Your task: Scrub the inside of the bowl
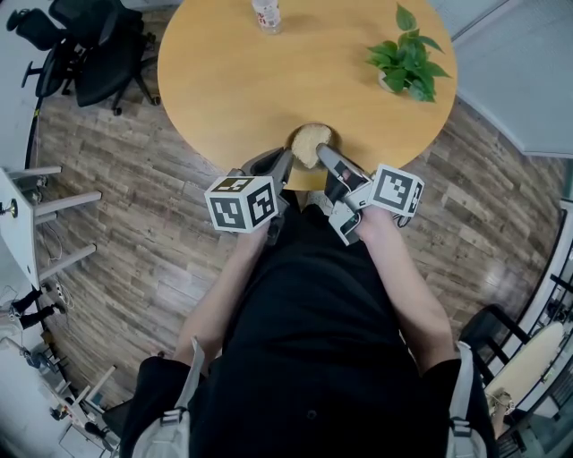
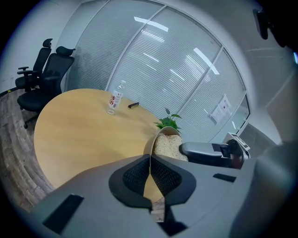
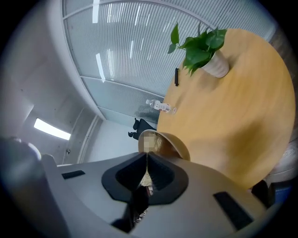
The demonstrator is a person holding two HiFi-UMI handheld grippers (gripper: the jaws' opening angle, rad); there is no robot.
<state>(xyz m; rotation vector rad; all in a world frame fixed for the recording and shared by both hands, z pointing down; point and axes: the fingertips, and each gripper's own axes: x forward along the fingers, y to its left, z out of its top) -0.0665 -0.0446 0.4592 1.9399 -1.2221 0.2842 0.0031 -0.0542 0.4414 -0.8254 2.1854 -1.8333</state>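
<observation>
Scrubbing is looking under way rather than finished. From the head view, the bowl (image 1: 329, 134) is sitting at the near edge of the round table (image 1: 251, 80), right in front of the person, with a pale fibrous scrubber (image 1: 309, 146) lying inside it. The left gripper (image 1: 286, 163) is reaching to the bowl's near-left rim, and the right gripper (image 1: 320, 152) is coming in from the right onto the scrubber. A potted plant (image 1: 407, 58) and a bottle (image 1: 266, 13) are standing well apart on the far side, and office chairs (image 1: 85, 40) are sitting off the table, so nothing is crowding the work.

In the left gripper view, the jaws are pinching the bowl's thin wall between the pads, steadying it. The scrubber is filling the hollow beyond. A small dark object (image 2: 133, 105) is lying near the bottle, far from the bowl.

In the right gripper view, the jaws are clamping a tuft of the scrubber, with the bowl just ahead. No foam, water or dirt is showing, so I am judging that more passes are remaining. The only hindrance is the left gripper's own hold, which is covering a patch of the wall.
</observation>
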